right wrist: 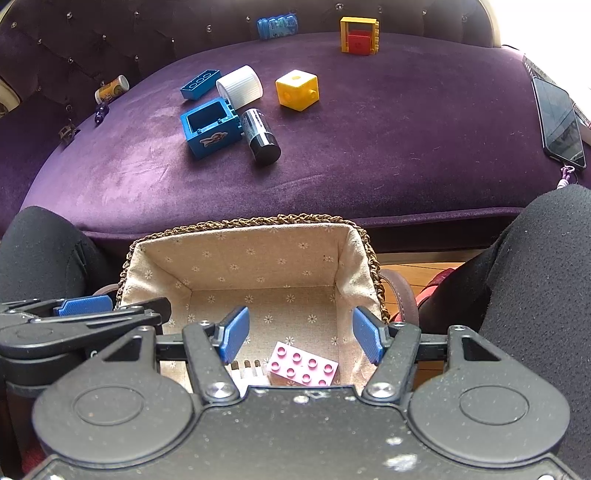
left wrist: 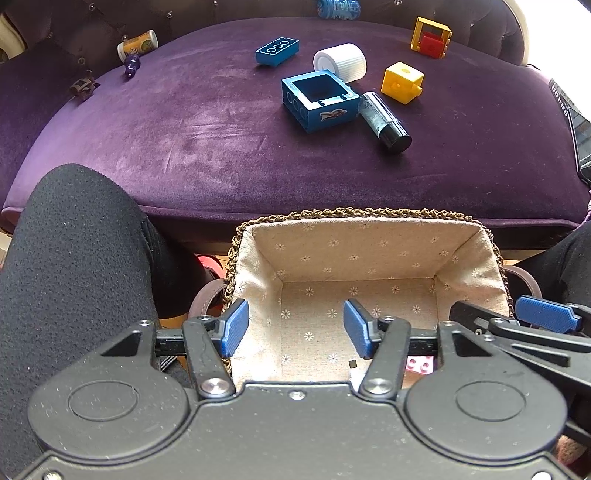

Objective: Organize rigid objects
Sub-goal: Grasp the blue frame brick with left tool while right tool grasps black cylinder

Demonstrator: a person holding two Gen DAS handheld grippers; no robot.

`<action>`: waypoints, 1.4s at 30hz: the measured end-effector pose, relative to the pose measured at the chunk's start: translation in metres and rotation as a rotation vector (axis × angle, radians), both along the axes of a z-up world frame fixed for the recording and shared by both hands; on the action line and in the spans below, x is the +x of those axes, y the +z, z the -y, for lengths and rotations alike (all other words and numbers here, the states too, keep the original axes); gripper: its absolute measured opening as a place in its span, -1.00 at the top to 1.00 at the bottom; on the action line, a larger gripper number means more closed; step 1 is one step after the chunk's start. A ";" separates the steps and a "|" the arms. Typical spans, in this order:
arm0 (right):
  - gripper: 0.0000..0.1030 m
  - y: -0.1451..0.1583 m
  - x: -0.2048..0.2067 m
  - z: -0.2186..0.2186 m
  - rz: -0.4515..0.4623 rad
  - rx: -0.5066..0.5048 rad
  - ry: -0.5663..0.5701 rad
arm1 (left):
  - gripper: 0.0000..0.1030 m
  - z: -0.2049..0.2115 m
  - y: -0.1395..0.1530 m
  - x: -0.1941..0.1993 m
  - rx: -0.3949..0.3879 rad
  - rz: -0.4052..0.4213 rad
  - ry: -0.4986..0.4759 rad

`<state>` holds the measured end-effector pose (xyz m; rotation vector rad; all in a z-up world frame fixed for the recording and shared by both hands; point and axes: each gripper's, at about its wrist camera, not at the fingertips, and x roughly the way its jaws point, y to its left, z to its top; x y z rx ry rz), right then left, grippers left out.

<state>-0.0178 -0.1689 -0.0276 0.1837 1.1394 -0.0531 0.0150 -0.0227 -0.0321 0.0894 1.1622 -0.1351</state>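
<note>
A cloth-lined woven basket (left wrist: 354,216) (right wrist: 243,220) sits between the person's knees, in front of the purple sofa seat. A pink brick (right wrist: 303,363) (left wrist: 421,363) lies in it near the front. My left gripper (left wrist: 295,328) is open and empty over the basket. My right gripper (right wrist: 301,334) is open and empty above the pink brick. On the seat lie a blue open box brick (left wrist: 319,101) (right wrist: 212,127), a flat blue brick (left wrist: 277,51) (right wrist: 198,85), a white ribbed cap (left wrist: 341,62) (right wrist: 240,86), a yellow cube (left wrist: 402,82) (right wrist: 297,89), a black-capped tube (left wrist: 384,122) (right wrist: 260,134) and a yellow-red brick (left wrist: 431,38) (right wrist: 359,36).
A phone (right wrist: 559,122) lies at the seat's right edge. A blue bottle (right wrist: 277,26), a yellow-labelled bottle (left wrist: 137,45) and small dark trinkets (left wrist: 131,64) lie by the sofa back. The person's black-clad knees (left wrist: 74,258) (right wrist: 535,277) flank the basket.
</note>
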 end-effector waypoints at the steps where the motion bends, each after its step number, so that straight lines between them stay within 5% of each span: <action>1: -0.20 0.001 0.000 0.000 0.001 -0.002 0.001 | -0.09 -0.001 0.000 0.000 -0.001 -0.004 0.001; 11: -0.21 0.010 0.009 0.009 0.027 0.000 -0.027 | -0.14 -0.013 0.008 0.014 0.008 0.011 0.076; 20: -0.20 0.009 0.063 0.005 0.070 -0.077 -0.002 | -0.14 -0.015 0.011 0.037 0.042 0.012 0.080; 30: -0.20 -0.012 0.136 -0.009 0.076 -0.093 0.053 | -0.14 -0.037 0.012 0.118 0.057 0.015 0.196; 36: -0.20 -0.031 0.160 -0.014 0.051 -0.109 0.088 | -0.13 -0.036 -0.013 0.172 0.113 -0.028 0.249; 42: -0.20 -0.039 0.166 0.006 0.056 -0.147 0.012 | -0.13 -0.012 -0.028 0.183 0.083 -0.058 0.162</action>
